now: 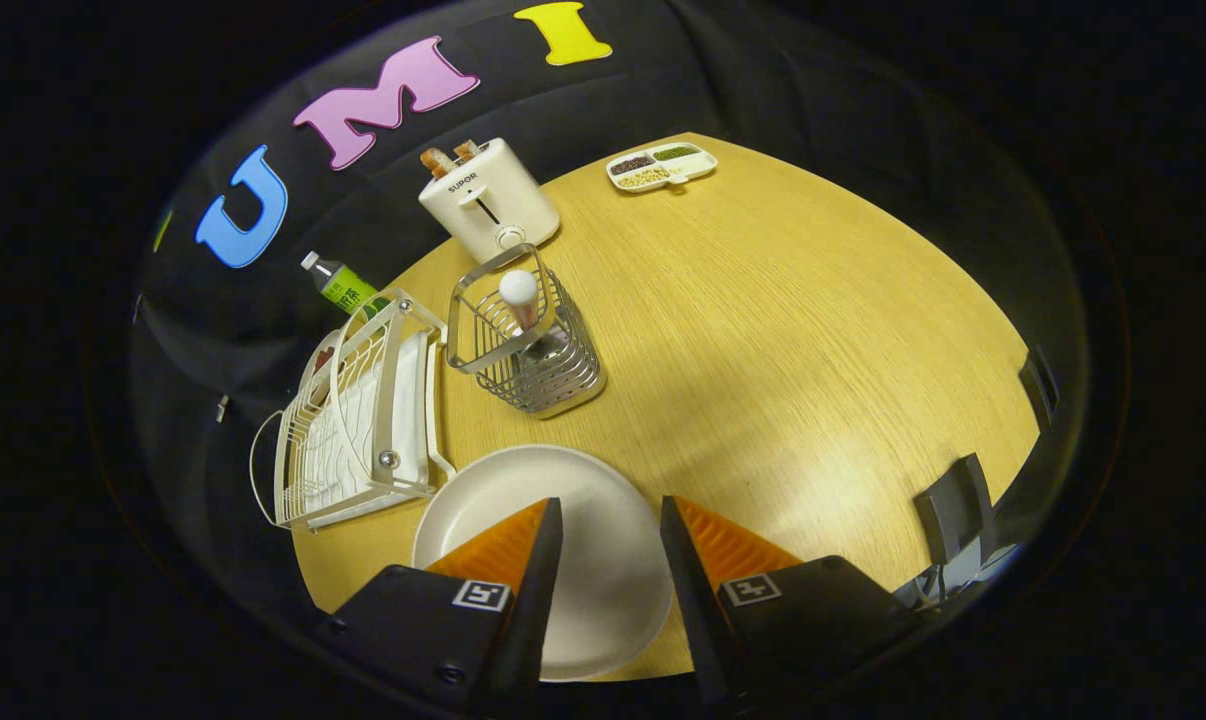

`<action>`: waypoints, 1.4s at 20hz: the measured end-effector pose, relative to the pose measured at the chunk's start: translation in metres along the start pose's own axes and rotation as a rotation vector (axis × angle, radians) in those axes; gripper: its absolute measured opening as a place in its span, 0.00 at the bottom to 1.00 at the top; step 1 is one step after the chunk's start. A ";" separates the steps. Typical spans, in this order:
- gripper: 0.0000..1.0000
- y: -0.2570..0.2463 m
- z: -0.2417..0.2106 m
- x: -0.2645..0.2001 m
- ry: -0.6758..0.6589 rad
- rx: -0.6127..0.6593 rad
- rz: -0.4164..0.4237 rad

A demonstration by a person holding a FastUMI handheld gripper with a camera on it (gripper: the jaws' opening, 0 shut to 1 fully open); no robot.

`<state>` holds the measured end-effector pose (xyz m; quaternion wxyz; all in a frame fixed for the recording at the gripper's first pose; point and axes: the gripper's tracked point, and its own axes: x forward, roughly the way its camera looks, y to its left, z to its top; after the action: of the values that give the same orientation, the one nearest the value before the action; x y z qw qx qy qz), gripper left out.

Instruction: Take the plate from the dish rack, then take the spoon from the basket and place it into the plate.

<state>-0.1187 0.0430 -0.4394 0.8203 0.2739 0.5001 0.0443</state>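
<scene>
Plate (563,520): lies flat on the wooden table (813,330), under and between the fingers, just beside the dish rack (358,420).
Spoon (520,295): stands upright in the wire basket (528,345), beyond the plate, pale round end up.
Gripper (611,515): fingers spread apart, holding nothing, above the plate.
Toaster (488,195): behind the basket.
Bottle (341,283): behind the rack.
Divided tray (661,166): at the table's far edge.

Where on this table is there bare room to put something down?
Broad bare wood lies beyond the open gripper, right of the basket, up to the snack tray. Crowded: dish rack, basket, toaster and plate.
</scene>
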 end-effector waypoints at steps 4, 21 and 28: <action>0.87 0.008 0.015 -0.016 -0.051 -0.057 0.021; 0.94 0.059 0.142 -0.070 -0.289 -0.493 0.128; 0.76 0.054 0.123 -0.007 -0.143 -0.653 0.118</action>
<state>-0.0079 0.0363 -0.3644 0.8937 0.0277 0.3842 0.2301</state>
